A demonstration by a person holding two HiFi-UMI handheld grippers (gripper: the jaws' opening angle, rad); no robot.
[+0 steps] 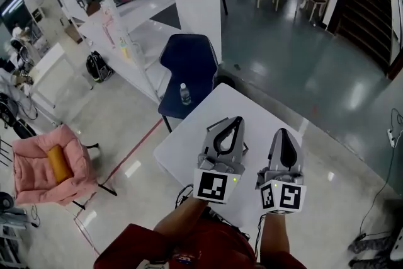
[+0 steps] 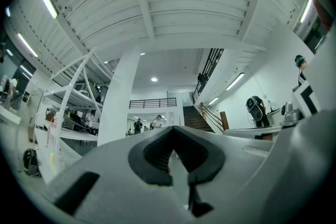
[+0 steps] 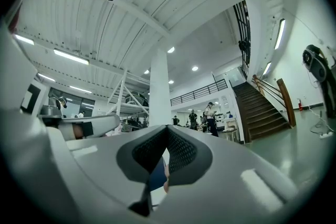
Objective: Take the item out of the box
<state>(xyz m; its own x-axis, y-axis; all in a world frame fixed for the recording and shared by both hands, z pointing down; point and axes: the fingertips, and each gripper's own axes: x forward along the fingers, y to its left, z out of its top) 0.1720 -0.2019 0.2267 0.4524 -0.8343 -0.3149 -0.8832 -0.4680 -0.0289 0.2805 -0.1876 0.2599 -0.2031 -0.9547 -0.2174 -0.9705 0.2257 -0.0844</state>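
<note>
White tabletop (image 1: 187, 138) under left hand-held gripper (image 1: 237, 120) and right hand-held gripper (image 1: 283, 133), both closed, empty, blue chair (image 1: 189, 63) with bottle (image 1: 185, 94) beyond

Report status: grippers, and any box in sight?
Left gripper shut, empty. Right gripper shut, empty. No box in view. White table below; bottle on chair beyond.

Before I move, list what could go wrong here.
No box is in view on the white table, so any reach would be a guess. The left gripper and right gripper both have their jaws together, so they would likely push rather than grasp.
</note>
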